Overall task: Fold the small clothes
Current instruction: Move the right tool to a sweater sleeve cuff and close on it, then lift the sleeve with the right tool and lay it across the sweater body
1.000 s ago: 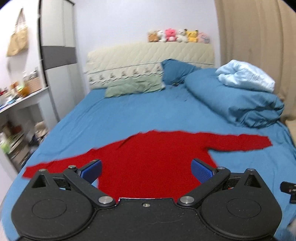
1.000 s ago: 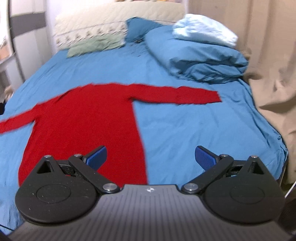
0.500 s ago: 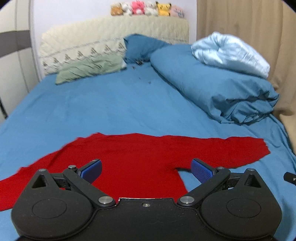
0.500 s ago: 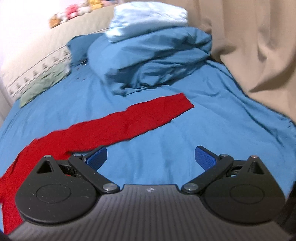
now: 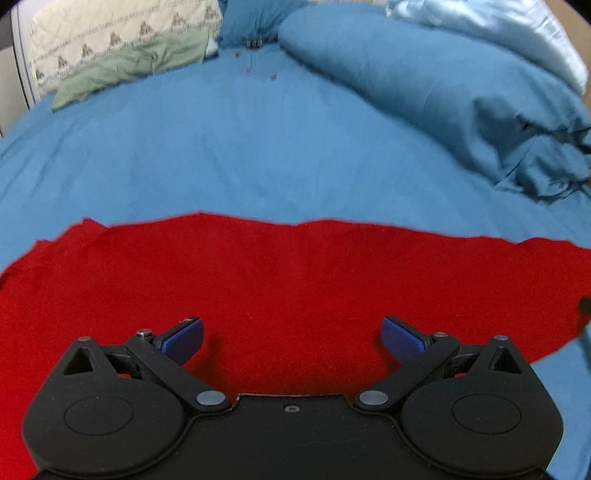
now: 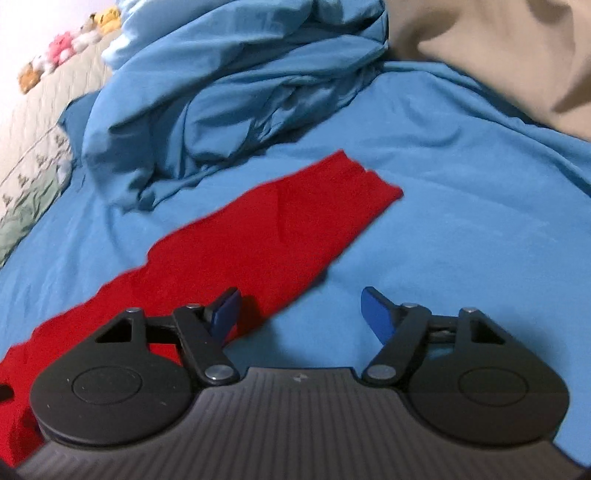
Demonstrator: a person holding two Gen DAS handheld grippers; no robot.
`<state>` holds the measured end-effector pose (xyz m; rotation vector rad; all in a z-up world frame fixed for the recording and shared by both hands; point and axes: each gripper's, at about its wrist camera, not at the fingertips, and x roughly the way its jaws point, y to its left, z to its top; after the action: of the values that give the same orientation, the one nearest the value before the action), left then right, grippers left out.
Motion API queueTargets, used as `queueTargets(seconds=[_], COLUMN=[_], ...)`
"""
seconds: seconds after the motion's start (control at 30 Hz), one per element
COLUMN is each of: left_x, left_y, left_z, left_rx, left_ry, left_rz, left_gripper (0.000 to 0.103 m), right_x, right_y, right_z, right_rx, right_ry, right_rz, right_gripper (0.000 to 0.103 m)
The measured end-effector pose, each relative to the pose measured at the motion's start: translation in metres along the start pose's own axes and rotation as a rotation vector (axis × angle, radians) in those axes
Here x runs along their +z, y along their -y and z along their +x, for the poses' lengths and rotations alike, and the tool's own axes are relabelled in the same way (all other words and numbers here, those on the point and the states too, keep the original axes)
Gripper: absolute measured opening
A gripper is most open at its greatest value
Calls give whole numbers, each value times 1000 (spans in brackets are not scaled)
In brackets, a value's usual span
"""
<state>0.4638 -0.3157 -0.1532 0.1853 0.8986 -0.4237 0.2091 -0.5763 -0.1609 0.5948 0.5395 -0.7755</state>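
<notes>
A red long-sleeved top [image 5: 280, 280] lies spread flat on the blue bed sheet [image 5: 221, 147]. My left gripper [image 5: 292, 338] is open and empty, low over the top's body near its upper edge. In the right wrist view the top's right sleeve [image 6: 266, 229] runs diagonally up to its cuff. My right gripper [image 6: 301, 314] is open and empty, low over the sleeve's near edge, its left fingertip [image 6: 225, 314] over the red cloth and its right fingertip [image 6: 375, 314] over bare sheet.
A bundled blue duvet [image 5: 461, 92] with a pale blue blanket [image 5: 498, 29] on it lies at the right of the bed; the duvet also shows in the right wrist view [image 6: 229, 85]. A green pillow [image 5: 129, 66] and headboard lie at the far end. A beige curtain [image 6: 498, 55] hangs at the right.
Both grippers have dropped lower and closer to the top. The left one moved forward over the body; the right one swung right along the sleeve toward its cuff. Both stayed open.
</notes>
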Motion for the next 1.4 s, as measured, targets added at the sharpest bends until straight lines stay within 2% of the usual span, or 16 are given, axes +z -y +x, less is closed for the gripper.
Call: queueTargets(seconds=[0.13, 0.2, 0.23, 0.3, 0.33, 0.47, 0.6, 0.77, 0.9, 1.0, 1.1, 1.17, 1.23, 1.33, 1.37, 1.4], left_x=[6, 7, 8, 9, 10, 16, 22, 20, 6, -17, -45, -58, -64, -62, -60, -57], left_y=[-6, -9, -9, -7, -8, -27, -67, -136, -197, -236, -260, -267, -270, -270, -266, -261], left_z=[30, 35, 36, 37, 36, 19, -26, -91, -129, -141, -139, -132, -126, -120, -118, -117], left_rx=[12, 10, 11, 10, 4, -51, -71, 36, 146, 184, 231, 244, 228, 179, 166, 146], left_ry=[-98, -106, -109, -123, -126, -126, -51, 60, 114, 125, 121, 96, 72, 58, 57, 56], left_rz=[-39, -48, -41, -21, -18, -80, -154, -198, -258, -300, -298, -293, -299, -296, -287, -272], left_gripper=[103, 103, 103, 103, 103, 102, 102, 103, 103, 103, 103, 103, 103, 103, 103, 103], right_x=[15, 22, 25, 31, 35, 50, 71, 68, 19, -53, -135, -182, -214, -233, -234, -233], right_y=[-9, -10, -10, -11, -11, -31, -81, -186, -283, -349, -390, -402, -404, -404, -403, -402], right_z=[22, 29, 31, 33, 34, 20, -21, -82, -116, -120, -103, -88, -80, -82, -84, -86], right_rx=[-50, -72, -86, -102, -98, -55, 93, 392, 634, 741, 764, 750, 746, 754, 756, 758], right_ry=[16, 6, -2, -20, -30, -27, 30, 78, 47, -18, -110, -184, -222, -212, -204, -207], right_rz=[-9, 16, 25, 40, 39, -24, -104, -258, -409, -546, -709, -809, -882, -945, -954, -964], right_gripper=[66, 50, 47, 28, 22, 21, 21, 20, 20, 20, 20, 20, 20, 25, 33, 52])
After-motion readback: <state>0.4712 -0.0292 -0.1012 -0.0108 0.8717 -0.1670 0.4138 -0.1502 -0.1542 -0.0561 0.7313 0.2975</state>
